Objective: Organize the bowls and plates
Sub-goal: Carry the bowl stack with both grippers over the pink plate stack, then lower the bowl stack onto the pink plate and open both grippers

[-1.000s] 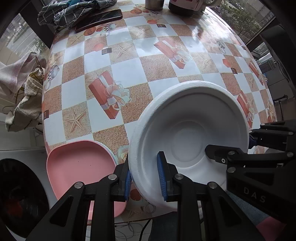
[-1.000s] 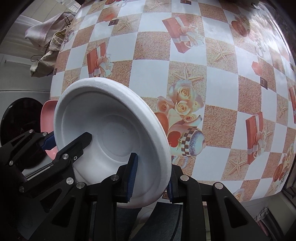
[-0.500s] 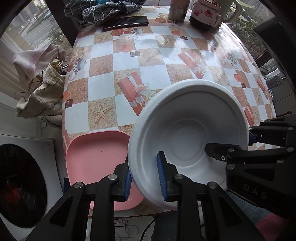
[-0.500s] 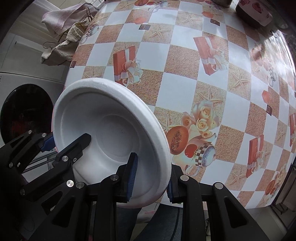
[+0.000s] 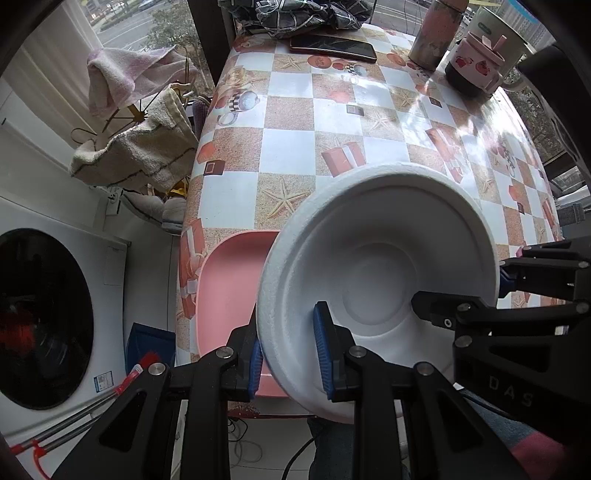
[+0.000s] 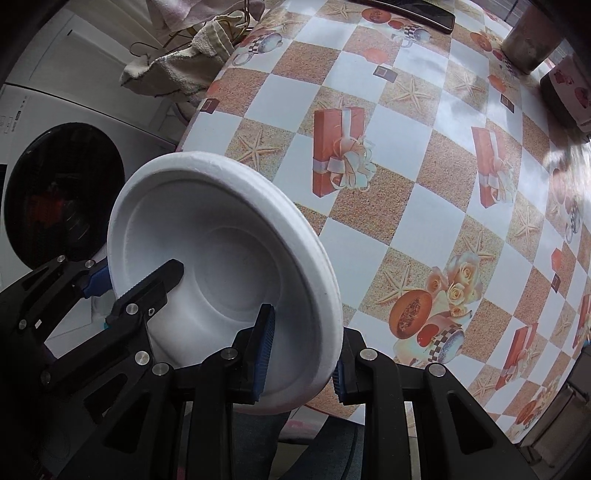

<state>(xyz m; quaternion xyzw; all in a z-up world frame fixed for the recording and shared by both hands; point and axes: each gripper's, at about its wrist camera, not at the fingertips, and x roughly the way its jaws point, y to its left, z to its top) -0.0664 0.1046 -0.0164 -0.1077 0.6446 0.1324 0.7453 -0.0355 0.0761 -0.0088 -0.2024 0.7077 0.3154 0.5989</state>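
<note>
A white foam bowl (image 5: 376,280) is held tilted in the air above the near edge of the table. My left gripper (image 5: 290,354) is shut on its left rim. My right gripper (image 6: 301,350) is shut on its right rim; its fingers also show at the right of the left wrist view (image 5: 517,291). The bowl also fills the lower left of the right wrist view (image 6: 221,266). A pink plate (image 5: 229,288) lies on the table's near left corner, below and left of the bowl, partly hidden by it.
The checked tablecloth table (image 5: 332,155) holds a phone (image 5: 332,46), a metal cup (image 5: 432,37), a pink mug (image 5: 476,62) and dark cloth (image 5: 306,14) at its far end. A washing machine (image 5: 40,314) and a towel rack (image 5: 136,147) stand left.
Both grippers have lifted and pulled back with the bowl, so more of the table, the pink plate and the washing machine come into view. Both grips are unchanged.
</note>
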